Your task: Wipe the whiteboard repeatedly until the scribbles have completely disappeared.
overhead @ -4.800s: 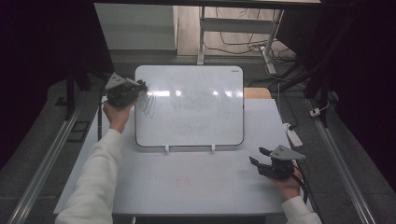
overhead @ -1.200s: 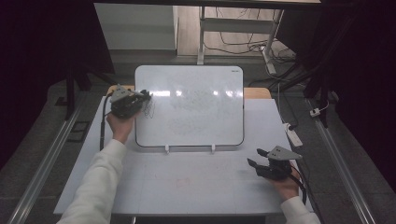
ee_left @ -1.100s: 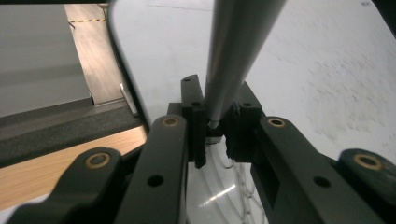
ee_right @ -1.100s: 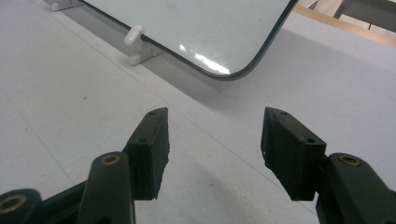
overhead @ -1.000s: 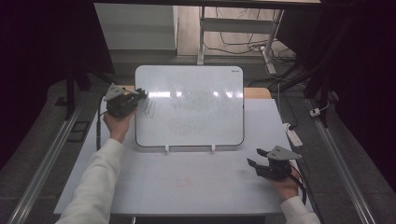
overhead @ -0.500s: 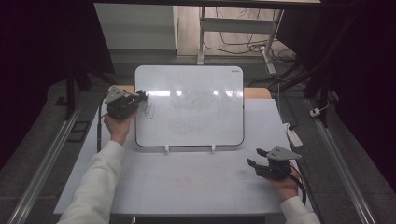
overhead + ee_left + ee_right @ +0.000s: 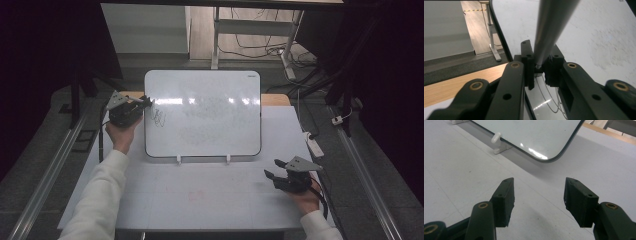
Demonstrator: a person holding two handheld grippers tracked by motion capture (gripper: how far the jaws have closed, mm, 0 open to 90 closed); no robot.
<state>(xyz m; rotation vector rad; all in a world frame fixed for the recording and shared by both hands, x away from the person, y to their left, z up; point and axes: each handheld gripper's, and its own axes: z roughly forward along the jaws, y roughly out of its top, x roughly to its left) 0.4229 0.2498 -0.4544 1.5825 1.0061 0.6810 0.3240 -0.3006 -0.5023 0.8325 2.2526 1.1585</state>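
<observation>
Faint smudges on the whiteboard point(image 7: 202, 112) are hard to read, and the tip of the grey marker point(image 7: 551, 30) is hidden behind the jaws in the left gripper view; the left gripper point(image 7: 145, 102) clamps that marker at the board's left edge, beside dark scribbles point(image 7: 158, 116); the right gripper point(image 7: 272, 171), jaws spread wide and empty, rests low over the white tabletop point(image 7: 200, 195) near the board's lower right corner.

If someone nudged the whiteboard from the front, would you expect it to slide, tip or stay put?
The whiteboard leans back on two small white feet, so a light nudge would probably rock or slide it rather than topple it forward. The table looks smooth, which suggests little grip. The panel looks thin, so likely light. The left gripper holds a pen at the board's left edge.
</observation>
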